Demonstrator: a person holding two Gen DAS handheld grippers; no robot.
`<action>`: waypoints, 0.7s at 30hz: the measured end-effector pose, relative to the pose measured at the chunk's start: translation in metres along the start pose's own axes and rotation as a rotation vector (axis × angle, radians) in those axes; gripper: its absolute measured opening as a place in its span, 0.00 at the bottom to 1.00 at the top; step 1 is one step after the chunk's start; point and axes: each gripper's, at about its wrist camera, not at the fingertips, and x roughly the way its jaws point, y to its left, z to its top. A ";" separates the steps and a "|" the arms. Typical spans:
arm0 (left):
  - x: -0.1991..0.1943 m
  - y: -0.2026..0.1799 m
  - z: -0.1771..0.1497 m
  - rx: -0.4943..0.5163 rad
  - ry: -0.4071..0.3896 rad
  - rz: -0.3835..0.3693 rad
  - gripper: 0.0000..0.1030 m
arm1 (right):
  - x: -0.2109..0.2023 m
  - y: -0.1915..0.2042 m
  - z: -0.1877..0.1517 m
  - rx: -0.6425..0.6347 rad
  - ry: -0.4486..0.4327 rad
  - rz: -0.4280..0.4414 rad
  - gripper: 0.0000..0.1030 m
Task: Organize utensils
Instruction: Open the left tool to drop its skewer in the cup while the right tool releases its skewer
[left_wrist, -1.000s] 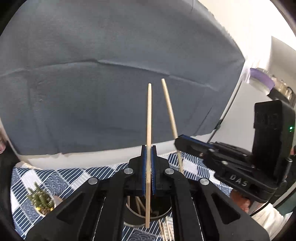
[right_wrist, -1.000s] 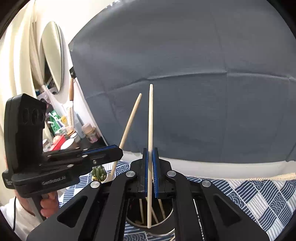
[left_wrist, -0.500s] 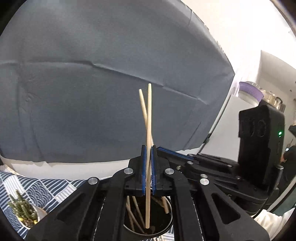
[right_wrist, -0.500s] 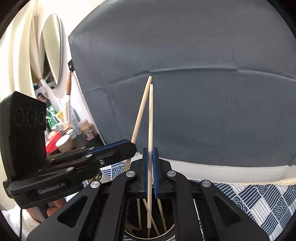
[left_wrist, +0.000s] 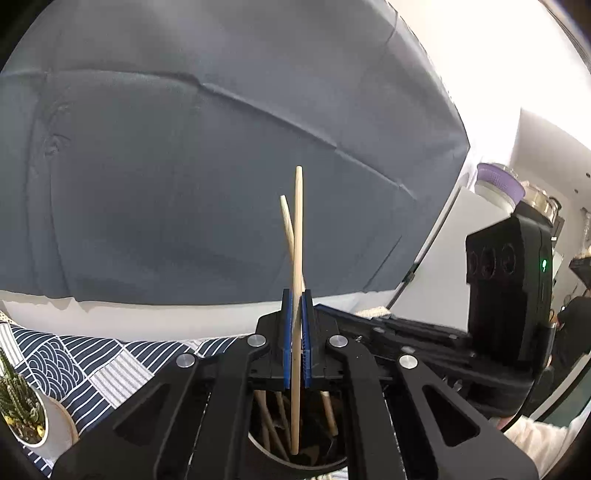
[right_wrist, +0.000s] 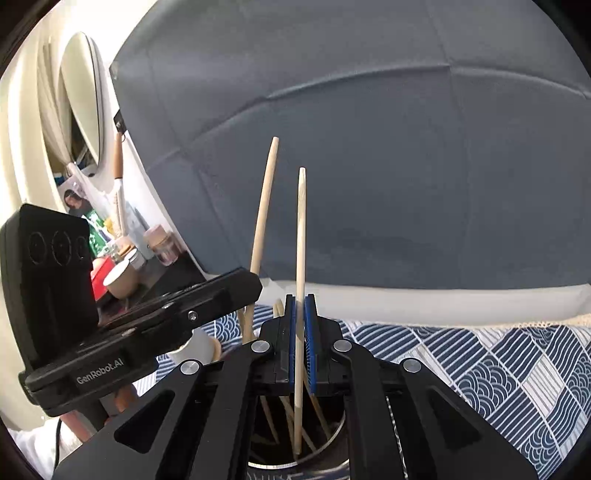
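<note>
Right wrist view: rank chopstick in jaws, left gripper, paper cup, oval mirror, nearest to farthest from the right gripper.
1. Chopstick: between the right gripper's blue pads, upright, lower end in the holder.
2. Left gripper: just to the left, holding its own chopstick.
3. Paper cup: farther left, on the cluttered shelf.
4. Oval mirror: upper left, on the wall.

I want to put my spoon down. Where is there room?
Bare tablecloth lies right of the right claw. A smaller patch sits between the cactus pot and the left claw. The cup is crowded: chopsticks inside, both claws over it, each holding one.
</note>
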 end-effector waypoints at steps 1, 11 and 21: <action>0.000 -0.001 -0.002 0.007 0.003 0.004 0.05 | -0.002 0.001 -0.002 -0.006 0.002 -0.001 0.05; -0.025 -0.006 -0.011 0.064 0.041 0.085 0.23 | -0.016 0.000 -0.019 -0.017 0.046 -0.022 0.10; -0.042 -0.015 -0.026 0.065 0.095 0.159 0.92 | -0.054 -0.015 -0.023 0.019 0.023 -0.127 0.87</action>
